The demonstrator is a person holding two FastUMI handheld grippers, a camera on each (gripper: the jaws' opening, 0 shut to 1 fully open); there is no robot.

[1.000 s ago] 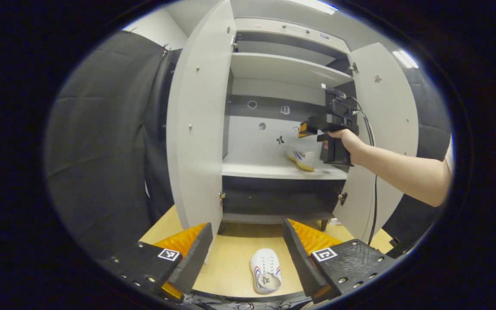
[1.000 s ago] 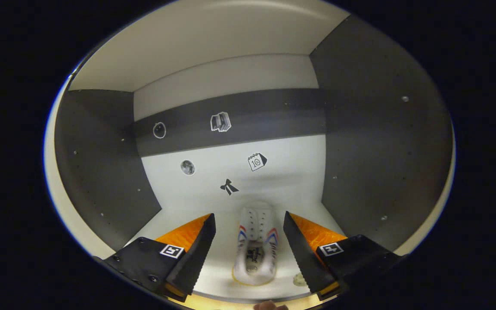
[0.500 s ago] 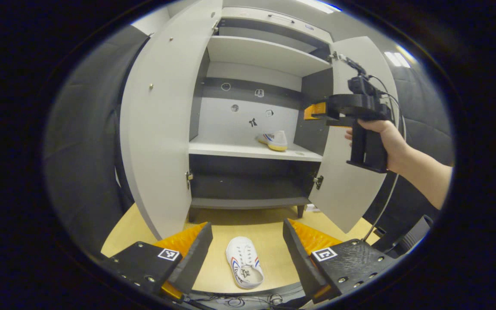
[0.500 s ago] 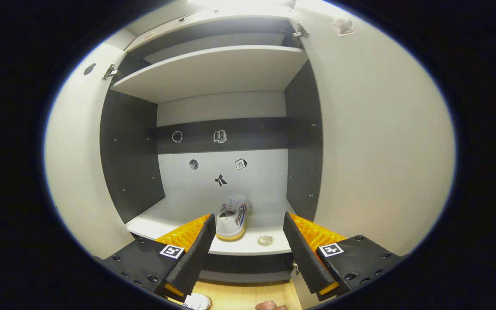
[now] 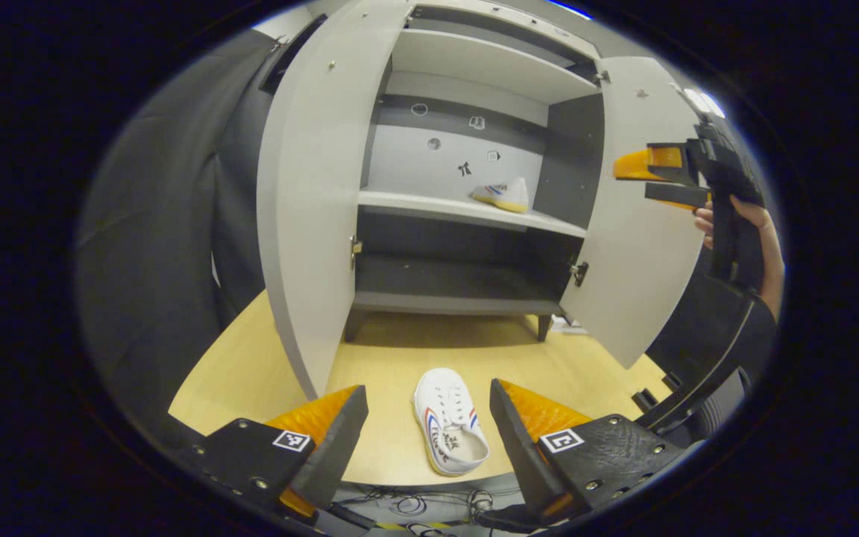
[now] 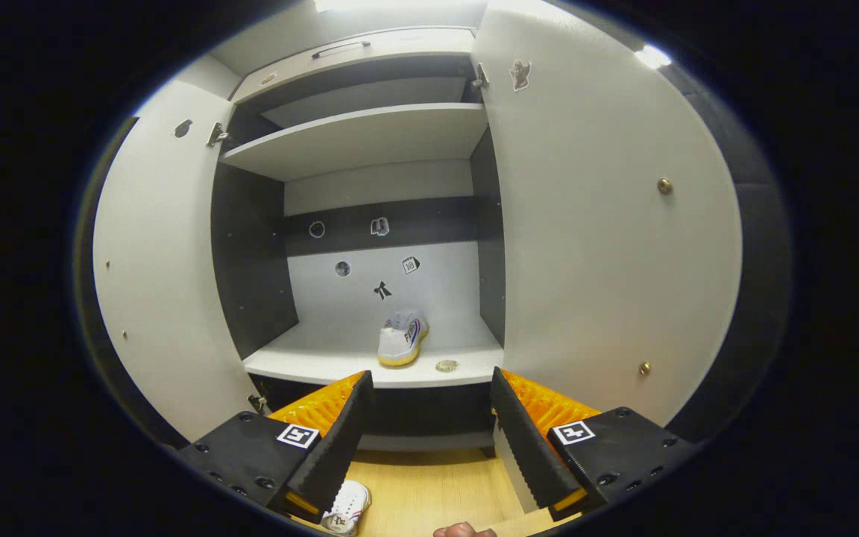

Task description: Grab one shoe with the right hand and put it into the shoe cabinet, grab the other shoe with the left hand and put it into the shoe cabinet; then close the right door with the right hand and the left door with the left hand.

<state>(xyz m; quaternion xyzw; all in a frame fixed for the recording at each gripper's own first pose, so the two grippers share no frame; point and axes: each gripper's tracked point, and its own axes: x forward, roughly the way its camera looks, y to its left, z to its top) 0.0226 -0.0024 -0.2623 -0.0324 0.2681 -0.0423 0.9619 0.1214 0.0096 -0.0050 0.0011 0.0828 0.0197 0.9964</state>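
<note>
The shoe cabinet [image 5: 467, 216] stands at the far side w/ both doors wide open. One shoe [image 6: 402, 339] lies on its middle shelf [image 6: 340, 358], near the right wall. The other shoe [image 5: 448, 421] lies on the wood floor [image 5: 400, 358] in front, between the fingers of the left gripper [image 5: 428, 429], not touching them. The left gripper's fingers are apart. The right gripper [image 6: 429, 432], fingers also apart & holding nothing, hangs in front of the cabinet.

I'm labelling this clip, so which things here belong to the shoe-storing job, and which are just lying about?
Part of the job:
- shoe on the floor
- shoe on the shelf
- shoe cabinet
- left door
- right door
- left gripper, open
- right gripper, open

Just lying about:
- stickers on the cabinet's back panel
- small round thing on the shelf
- cables by the floor's edge
</note>
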